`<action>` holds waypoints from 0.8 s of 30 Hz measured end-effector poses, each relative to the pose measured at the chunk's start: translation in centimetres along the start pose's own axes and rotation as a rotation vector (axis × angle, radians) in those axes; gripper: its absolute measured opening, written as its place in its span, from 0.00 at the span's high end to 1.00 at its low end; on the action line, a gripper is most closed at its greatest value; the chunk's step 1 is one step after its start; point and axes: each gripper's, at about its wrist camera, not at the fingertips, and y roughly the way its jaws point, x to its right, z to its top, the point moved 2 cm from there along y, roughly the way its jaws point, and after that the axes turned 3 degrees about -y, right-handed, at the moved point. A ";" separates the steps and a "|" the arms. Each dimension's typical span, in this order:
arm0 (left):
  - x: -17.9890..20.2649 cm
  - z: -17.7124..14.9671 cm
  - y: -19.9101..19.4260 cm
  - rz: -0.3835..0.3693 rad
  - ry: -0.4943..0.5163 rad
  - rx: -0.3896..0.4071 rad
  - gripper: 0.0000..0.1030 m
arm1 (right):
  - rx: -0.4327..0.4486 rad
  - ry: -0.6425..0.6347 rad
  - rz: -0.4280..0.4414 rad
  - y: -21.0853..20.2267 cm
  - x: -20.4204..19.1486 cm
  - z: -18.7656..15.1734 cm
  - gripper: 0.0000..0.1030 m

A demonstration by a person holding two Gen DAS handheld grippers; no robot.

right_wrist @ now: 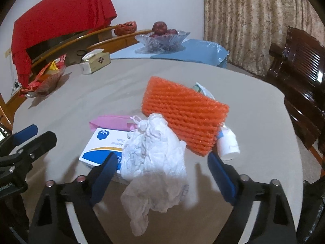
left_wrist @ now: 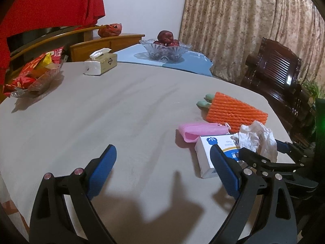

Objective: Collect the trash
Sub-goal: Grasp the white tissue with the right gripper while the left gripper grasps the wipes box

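A crumpled white plastic bag (right_wrist: 154, 154) lies on the grey table (right_wrist: 254, 122), partly over a white and blue alcohol-pad box (right_wrist: 99, 144). My right gripper (right_wrist: 162, 156) is open around the bag, and its right pad stands clear of it. Behind the bag are a pink foam sleeve (right_wrist: 111, 122), an orange foam net (right_wrist: 182, 118) and a small white bottle (right_wrist: 227, 144). My left gripper (left_wrist: 162, 148) is open over bare table left of the box (left_wrist: 207, 158), with nothing between its fingers. The left wrist view shows the bag (left_wrist: 258, 140) inside the right gripper (left_wrist: 262, 148).
At the far side stand a tissue box (left_wrist: 101, 65), a glass bowl of red fruit (left_wrist: 166, 48) on a blue mat, and a dish of snack packets (left_wrist: 34, 75). A dark wooden chair (left_wrist: 280, 77) stands past the table's right edge.
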 end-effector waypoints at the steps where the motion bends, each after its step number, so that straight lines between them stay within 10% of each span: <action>1: 0.1 0.0 0.1 -0.003 0.001 -0.002 0.12 | 0.000 0.001 0.003 0.0 0.0 0.0 0.22; 11: 2.2 -0.5 0.6 -0.057 0.012 -0.028 0.12 | 0.001 0.019 0.083 -1.3 1.0 -0.3 0.79; 24: 4.8 -2.2 3.1 -0.197 0.010 -0.157 0.49 | 0.010 0.069 0.044 -4.9 4.7 -1.7 0.81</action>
